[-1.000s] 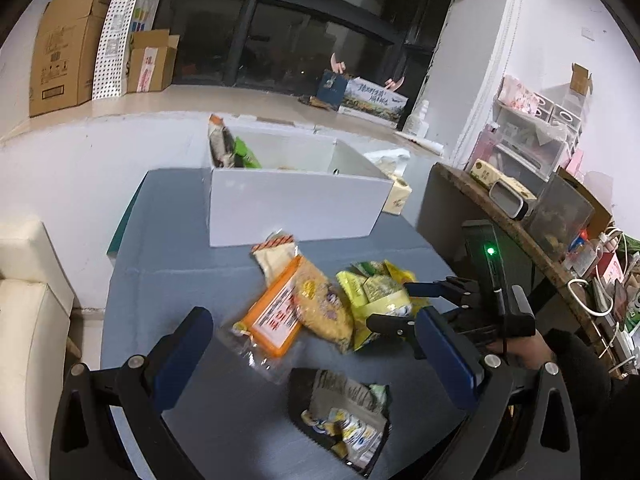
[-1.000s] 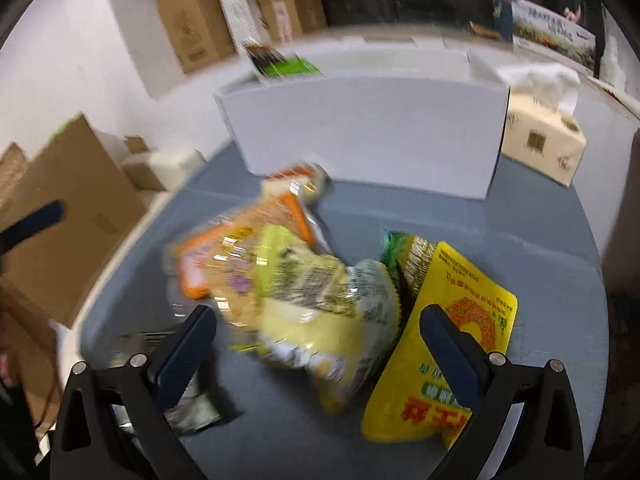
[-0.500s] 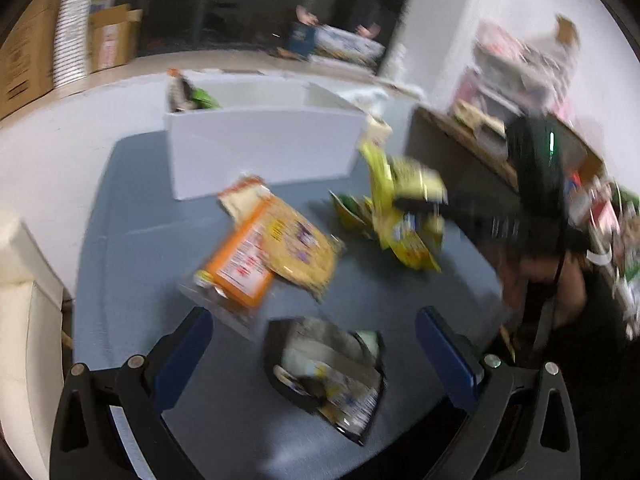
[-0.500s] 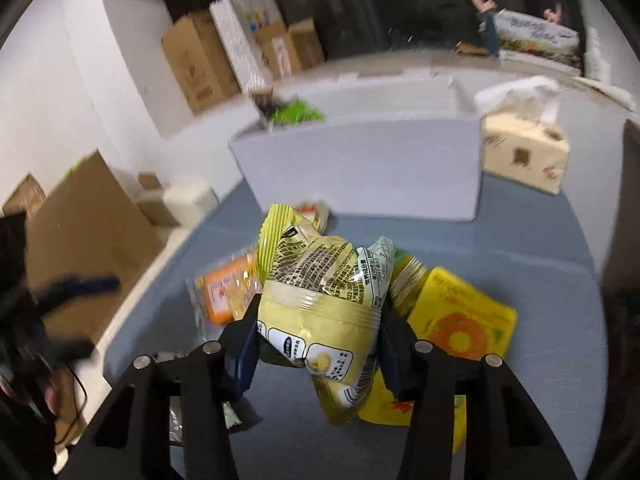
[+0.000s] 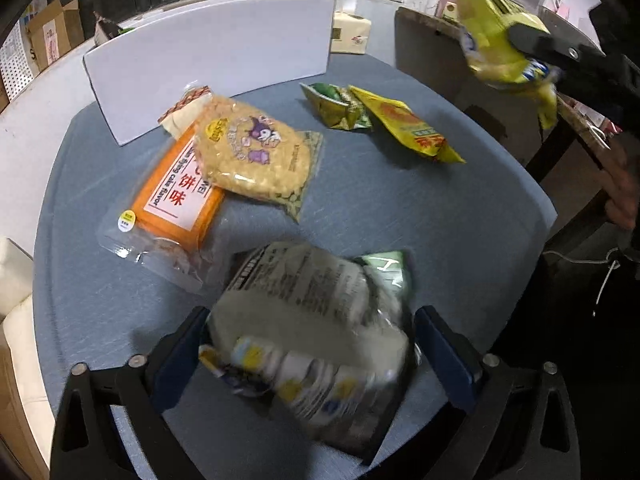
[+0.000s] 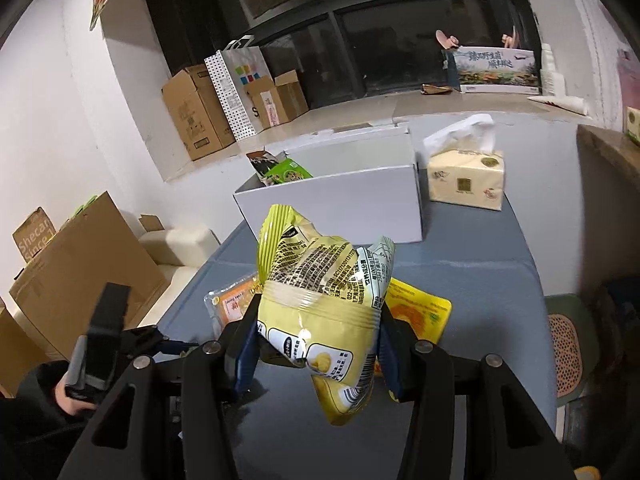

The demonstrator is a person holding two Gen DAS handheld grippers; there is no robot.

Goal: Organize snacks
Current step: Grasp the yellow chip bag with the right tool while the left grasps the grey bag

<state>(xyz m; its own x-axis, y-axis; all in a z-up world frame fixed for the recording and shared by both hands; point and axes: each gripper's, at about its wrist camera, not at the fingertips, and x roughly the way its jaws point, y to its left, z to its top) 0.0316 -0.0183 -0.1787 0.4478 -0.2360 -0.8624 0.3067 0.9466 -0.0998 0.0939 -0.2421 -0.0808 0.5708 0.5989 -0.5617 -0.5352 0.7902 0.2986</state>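
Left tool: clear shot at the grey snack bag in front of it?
Probably yes. The left tool already straddles the grey snack bag, jaws closing with nothing lying over it. The orange pack sits apart, and the right tool is busy holding the yellow bag.

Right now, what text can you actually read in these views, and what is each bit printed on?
"Cake flavor", plus red Chinese characters: orange packet.
"Shecan": brown carton, rest cut off.
White Chinese characters: landscape box on the sill.
Small print on the yellow bag in the right gripper: too small.
Grey bag: blurred.
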